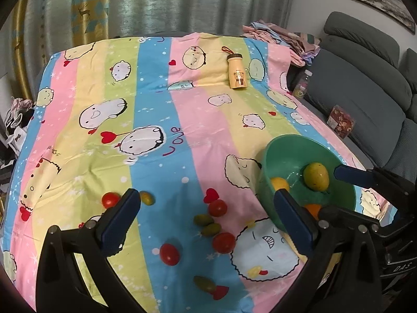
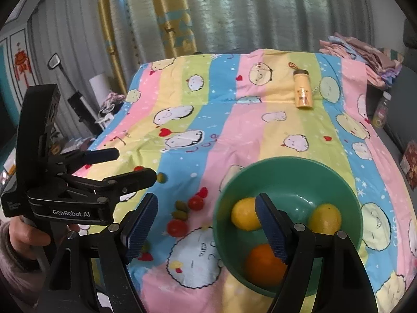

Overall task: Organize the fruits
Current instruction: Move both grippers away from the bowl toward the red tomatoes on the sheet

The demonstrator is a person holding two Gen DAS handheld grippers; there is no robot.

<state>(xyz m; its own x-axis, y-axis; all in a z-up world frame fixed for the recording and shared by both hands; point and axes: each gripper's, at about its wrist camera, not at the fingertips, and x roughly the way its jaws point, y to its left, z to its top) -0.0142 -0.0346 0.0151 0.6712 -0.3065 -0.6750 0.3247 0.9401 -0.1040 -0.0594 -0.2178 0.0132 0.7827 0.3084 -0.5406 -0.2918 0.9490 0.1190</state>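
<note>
Striped cartoon cloth (image 1: 156, 104) covers the worktop. Green bowl (image 2: 338, 182) at near right holds two yellow fruits (image 2: 243, 214) and an orange (image 2: 263, 264). Left gripper (image 1: 206, 221) and right gripper (image 2: 206, 224) both hover with fingers spread, empty. Small tomatoes (image 1: 217, 208) and olives (image 1: 203, 219) lie scattered left of the bowl.

Green bowl (image 2: 286, 177) – striped pastel tablecloth (image 1: 156, 104) (cartoon faces), red tomatoes (image 1: 169, 254).

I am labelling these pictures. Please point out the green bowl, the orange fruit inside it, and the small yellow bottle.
green bowl (image 2: 346, 190): right wrist view, on its far right rim.
orange fruit (image 2: 263, 266): right wrist view, on its middle.
yellow bottle (image 1: 236, 74): left wrist view, on its body.
</note>
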